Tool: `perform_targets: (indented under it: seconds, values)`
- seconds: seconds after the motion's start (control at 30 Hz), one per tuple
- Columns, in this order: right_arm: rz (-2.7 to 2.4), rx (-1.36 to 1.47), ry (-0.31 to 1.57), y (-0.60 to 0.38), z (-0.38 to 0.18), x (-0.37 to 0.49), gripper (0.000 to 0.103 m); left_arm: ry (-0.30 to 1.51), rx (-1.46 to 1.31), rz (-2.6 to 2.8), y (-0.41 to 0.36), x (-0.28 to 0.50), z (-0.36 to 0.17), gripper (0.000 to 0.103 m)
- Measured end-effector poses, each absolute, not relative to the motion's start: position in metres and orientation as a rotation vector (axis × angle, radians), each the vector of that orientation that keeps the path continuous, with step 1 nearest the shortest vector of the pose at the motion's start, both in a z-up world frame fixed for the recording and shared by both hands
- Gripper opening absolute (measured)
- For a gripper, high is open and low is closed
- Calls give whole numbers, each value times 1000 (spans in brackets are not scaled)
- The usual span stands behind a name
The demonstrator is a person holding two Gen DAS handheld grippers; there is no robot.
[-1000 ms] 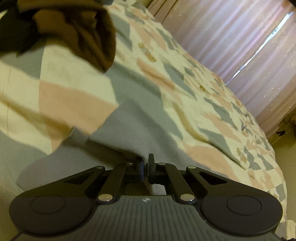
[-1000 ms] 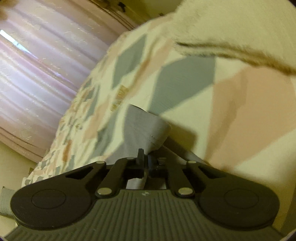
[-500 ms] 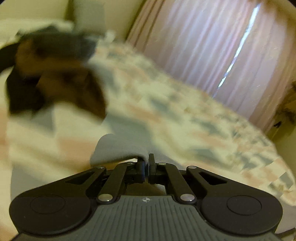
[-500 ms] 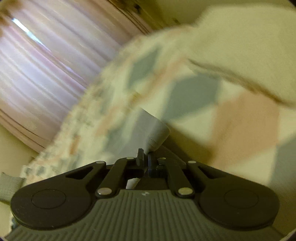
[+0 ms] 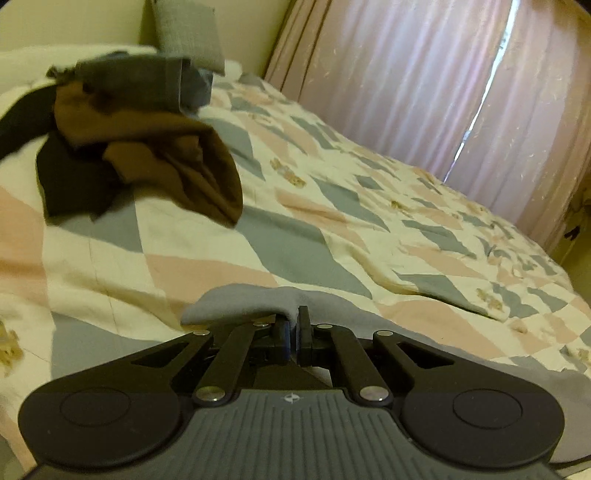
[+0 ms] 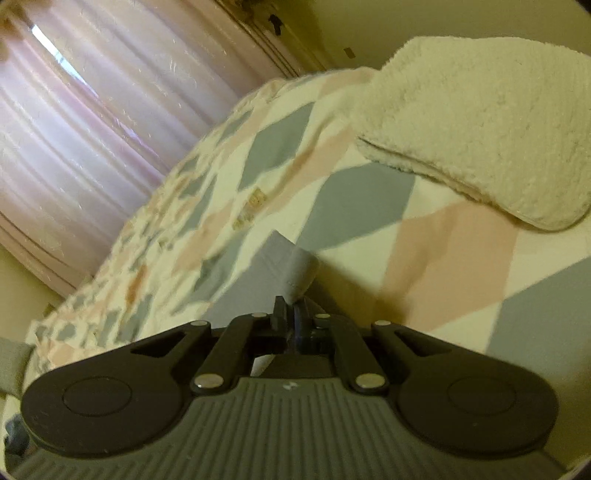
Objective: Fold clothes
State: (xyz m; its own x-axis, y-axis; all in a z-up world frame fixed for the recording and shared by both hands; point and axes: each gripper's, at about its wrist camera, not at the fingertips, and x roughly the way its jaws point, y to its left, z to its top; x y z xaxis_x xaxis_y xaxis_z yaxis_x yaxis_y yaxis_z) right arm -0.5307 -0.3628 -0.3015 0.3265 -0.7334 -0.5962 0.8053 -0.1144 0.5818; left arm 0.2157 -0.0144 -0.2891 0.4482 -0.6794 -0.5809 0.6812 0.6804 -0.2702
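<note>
A grey garment (image 5: 240,301) lies across the patchwork bedspread (image 5: 332,229), and both grippers hold it. My left gripper (image 5: 294,325) is shut on a raised fold of its edge, the cloth draping over the left finger. In the right wrist view the same grey garment (image 6: 275,258) stretches away to the left, and my right gripper (image 6: 290,314) is shut on a rolled corner of it. Most of the garment lies hidden under the gripper bodies.
A heap of brown, black and grey clothes (image 5: 140,147) sits on the bed at the upper left. A cream fleecy blanket (image 6: 480,129) lies at the upper right of the right wrist view. Pink curtains (image 5: 424,85) hang behind the bed, and a grey pillow (image 5: 188,33) leans on the wall.
Both grippers have lifted and tilted upward with the grey garment still clamped. Less of the cloth now shows ahead of the left gripper; more of the room and curtain is in view.
</note>
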Motion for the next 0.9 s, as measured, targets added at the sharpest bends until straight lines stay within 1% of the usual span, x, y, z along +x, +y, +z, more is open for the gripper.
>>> perform_targets:
  seconds: [0.1,0.23,0.3,0.37,0.4,0.43,0.47,0.5,0.57,0.73,0.8,0.9]
  values:
    - [-1320,1127,112,-362,-324,-538,3,770,17,-819,-12,217,-309,2]
    - [-1335,1146,206,-362,-355,-529,3,811,82,-795,-17,214,-339,2]
    - [-1339,1124,229,-360,-357,-524,3,794,115,-795,-17,208,-345,3]
    - [-1346,1098,266,-358,-355,-520,3,781,141,-794,-15,203,-348,6]
    - [-1359,1085,288,-357,-353,-519,5,779,149,-795,-13,203,-348,7]
    - [-1371,1072,309,-357,-350,-517,13,777,157,-795,-11,202,-349,12]
    - [-1383,1059,331,-356,-348,-516,18,777,157,-791,-7,203,-348,15]
    - [-1397,1043,350,-354,-345,-515,19,777,155,-786,-4,205,-347,17]
    - [-1433,1008,370,-350,-338,-512,30,772,149,-764,4,209,-343,19]
    - [-1504,917,389,-338,-319,-498,39,751,166,-672,28,219,-331,22]
    - [-1504,867,387,-332,-311,-489,39,730,186,-615,38,221,-326,19]
    - [-1504,793,385,-324,-299,-475,39,750,108,-628,52,227,-315,19]
